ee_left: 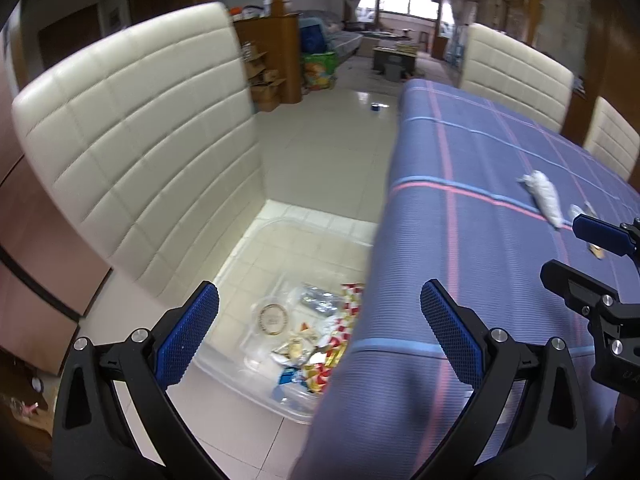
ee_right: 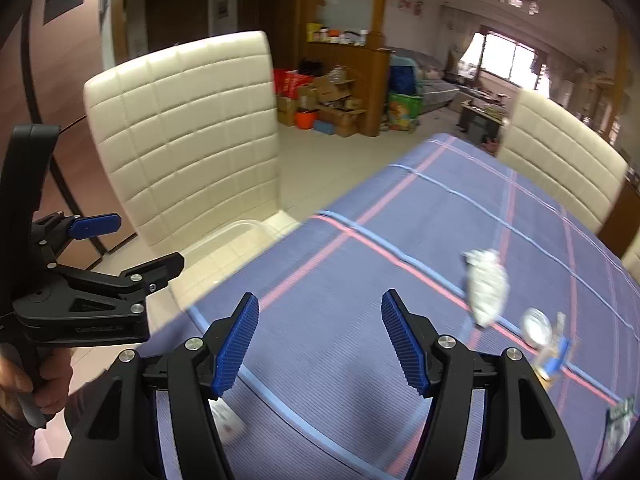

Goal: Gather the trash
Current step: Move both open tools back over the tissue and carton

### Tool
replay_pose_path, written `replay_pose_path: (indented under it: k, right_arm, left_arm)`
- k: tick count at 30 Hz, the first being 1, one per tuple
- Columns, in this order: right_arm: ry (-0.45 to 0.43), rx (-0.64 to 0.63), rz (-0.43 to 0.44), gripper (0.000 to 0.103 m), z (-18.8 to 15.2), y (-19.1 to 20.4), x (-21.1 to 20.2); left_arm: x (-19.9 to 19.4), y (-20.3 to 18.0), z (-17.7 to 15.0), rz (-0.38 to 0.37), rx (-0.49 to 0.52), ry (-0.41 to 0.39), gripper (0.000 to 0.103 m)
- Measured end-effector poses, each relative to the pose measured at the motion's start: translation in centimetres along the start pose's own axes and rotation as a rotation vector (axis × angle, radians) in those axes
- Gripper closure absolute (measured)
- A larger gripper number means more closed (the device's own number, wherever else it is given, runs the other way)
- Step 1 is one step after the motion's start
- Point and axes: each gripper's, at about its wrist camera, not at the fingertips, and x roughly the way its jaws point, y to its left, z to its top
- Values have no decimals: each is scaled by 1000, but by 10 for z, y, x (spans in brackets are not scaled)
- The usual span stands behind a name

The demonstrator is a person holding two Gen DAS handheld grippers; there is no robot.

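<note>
A clear plastic bin (ee_left: 240,248) stands on the tiled floor beside the table and holds several colourful wrappers (ee_left: 320,360). My left gripper (ee_left: 320,332) hangs above it, open and empty; the right wrist view shows that gripper (ee_right: 132,246) at the left, in a person's hand. My right gripper (ee_right: 320,344) is over the blue plaid tablecloth (ee_right: 360,264), open with nothing between its pads, and it also shows in the left wrist view (ee_left: 560,248). On the cloth lie a crumpled white wrapper (ee_right: 486,288) (ee_left: 542,198), a clear round lid (ee_right: 536,326) and a blue-yellow wrapper (ee_right: 554,360).
A cream padded chair (ee_left: 132,152) stands close behind the bin. Two more chairs (ee_right: 560,168) line the table's far side. A small white scrap (ee_right: 228,420) lies on the cloth under my right gripper's left finger. Boxes (ee_right: 332,108) are stacked by a wooden partition.
</note>
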Motion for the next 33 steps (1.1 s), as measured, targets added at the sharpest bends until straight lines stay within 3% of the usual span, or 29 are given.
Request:
replay_pose_path:
  k: [7, 16, 29, 33]
  right_arm:
    - [-2, 152, -77, 41, -32, -64, -25]
    - [62, 314, -138, 40, -64, -140, -21]
    - [101, 389, -186, 41, -60, -195, 22]
    - [101, 382, -246, 41, -61, -203, 27]
  left_arm:
    - [-11, -60, 3, -56, 85, -11, 4]
    - [4, -140, 16, -130, 207, 20, 4]
    - [61, -215, 68, -167, 325, 50, 4]
    - [80, -232, 78, -172, 342, 62, 4]
